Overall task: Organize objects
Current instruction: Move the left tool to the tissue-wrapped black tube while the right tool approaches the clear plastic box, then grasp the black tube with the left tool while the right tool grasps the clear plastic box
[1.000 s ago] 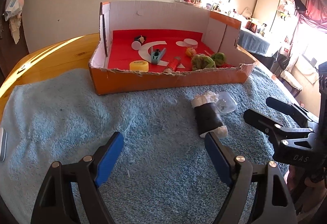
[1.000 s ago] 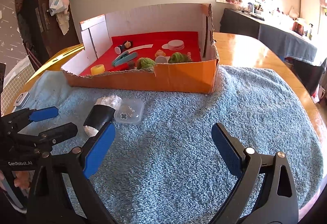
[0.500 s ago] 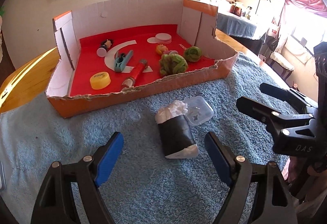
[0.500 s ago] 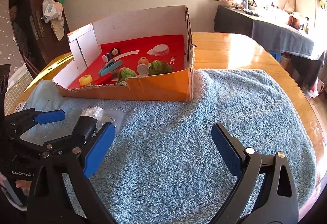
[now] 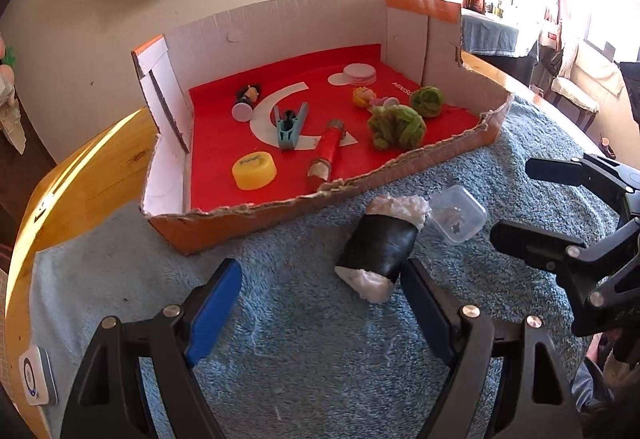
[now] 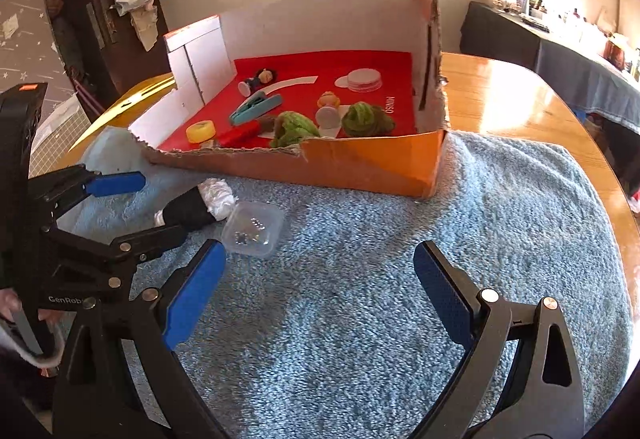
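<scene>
Where towel (image 5: 304,339) spreads, black roll (image 5: 380,245) touching clear case (image 5: 460,215), box (image 6: 360,163) behind

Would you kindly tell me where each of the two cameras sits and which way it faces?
Left wrist: on the left gripper, angled down at the blue towel and the orange cardboard box; right gripper at right.
Right wrist: on the right gripper, facing the box from its right; left gripper at left.
Shared: box, black-wrapped white roll, clear plastic container, both grippers open.
</scene>
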### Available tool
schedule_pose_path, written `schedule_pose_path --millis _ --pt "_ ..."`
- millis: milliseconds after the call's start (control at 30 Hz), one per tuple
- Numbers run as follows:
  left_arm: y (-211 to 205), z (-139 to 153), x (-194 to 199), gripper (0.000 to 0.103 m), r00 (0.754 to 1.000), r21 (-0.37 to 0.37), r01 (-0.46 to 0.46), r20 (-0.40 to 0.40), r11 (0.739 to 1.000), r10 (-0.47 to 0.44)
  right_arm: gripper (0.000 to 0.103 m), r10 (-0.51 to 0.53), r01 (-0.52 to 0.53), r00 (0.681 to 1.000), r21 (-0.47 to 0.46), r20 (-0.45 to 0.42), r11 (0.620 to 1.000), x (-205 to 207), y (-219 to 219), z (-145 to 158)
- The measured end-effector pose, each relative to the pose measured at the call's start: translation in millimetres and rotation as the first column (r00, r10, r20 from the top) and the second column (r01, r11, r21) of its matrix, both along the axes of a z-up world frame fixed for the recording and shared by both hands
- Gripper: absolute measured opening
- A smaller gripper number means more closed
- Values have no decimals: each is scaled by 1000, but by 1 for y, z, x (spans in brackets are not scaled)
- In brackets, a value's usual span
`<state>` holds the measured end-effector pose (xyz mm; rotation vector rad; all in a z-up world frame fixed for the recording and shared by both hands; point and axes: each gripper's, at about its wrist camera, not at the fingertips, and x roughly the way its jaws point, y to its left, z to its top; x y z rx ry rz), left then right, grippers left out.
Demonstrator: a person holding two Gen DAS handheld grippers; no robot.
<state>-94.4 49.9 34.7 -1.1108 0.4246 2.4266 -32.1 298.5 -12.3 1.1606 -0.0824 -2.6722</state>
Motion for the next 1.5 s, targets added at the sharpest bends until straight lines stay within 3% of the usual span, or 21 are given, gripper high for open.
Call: schedule_pose_path --millis 233,700,933,1033,1233,1267,1300,1400,1500 --pt "-2 0 -1 83 997 -59 70 -39 996 -72 96 16 -19 998 57 54 998 -14 -16 -7" --pt "0 0 -10 83 984 -26 178 4 984 -178 96 -17 3 995 134 102 991 -32 -18 -10" --pt "13 -5 -12 77 972 -22 236 17 972 -235 95 94 -107 992 159 87 981 -33 -22 -12" --pt "16 -3 -11 70 967 -12 254 18 967 -254 84 143 -156 986 186 84 970 -35 -29 -14" --pt "22 -5 -9 53 952 21 303 28 953 -304 66 194 -204 978 132 80 970 -37 -30 -12" --pt "23 -5 -8 49 952 25 305 23 952 -306 61 198 -206 977 137 75 969 -37 -31 -13" --pt "23 -5 -8 47 950 31 310 20 950 -310 48 204 -212 977 136 68 968 -37 -31 -12" --pt "22 -4 -6 46 952 41 305 9 951 -306 33 214 -220 975 120 60 968 -35 -30 -11" --pt "19 -2 -4 45 955 59 295 -4 954 -296 33 209 -213 976 94 57 972 -34 -27 -11"
